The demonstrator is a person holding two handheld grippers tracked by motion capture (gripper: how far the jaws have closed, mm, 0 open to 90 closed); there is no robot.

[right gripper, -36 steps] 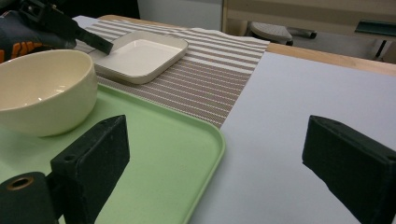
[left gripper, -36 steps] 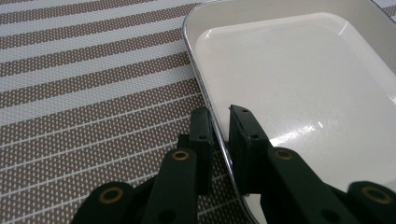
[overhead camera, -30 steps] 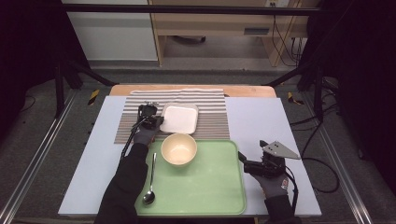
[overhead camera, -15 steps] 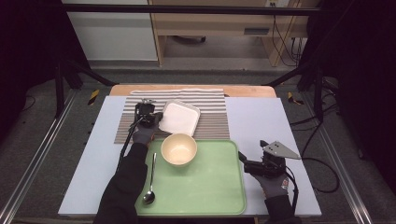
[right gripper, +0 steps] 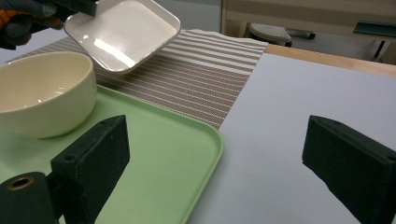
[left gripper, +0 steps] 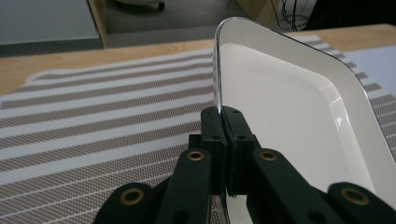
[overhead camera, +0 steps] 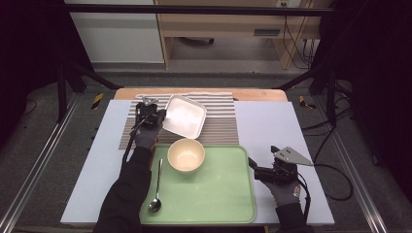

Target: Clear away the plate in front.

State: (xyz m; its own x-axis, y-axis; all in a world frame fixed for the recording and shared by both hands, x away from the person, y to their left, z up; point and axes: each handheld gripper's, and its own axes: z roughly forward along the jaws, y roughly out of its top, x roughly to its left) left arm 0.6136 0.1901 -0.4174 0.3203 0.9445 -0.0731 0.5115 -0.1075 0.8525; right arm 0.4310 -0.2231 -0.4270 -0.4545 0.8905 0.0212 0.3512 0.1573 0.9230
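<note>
1. High view: the left gripper clamps the left rim of a white square dish, which is tilted and lifted off the striped mat at the back of the worktop. A cream bowl and a spoon sit on the green tray. The right gripper rests just right of the tray.
2. Left gripper view: the fingers are clenched on the dish's thin rim, with the mat below.
3. Right gripper view: the right gripper's fingers stand wide apart, grasping nothing, over the tray's corner and bare worktop. Farther off the tilted dish hangs above the mat, behind the bowl.
</note>
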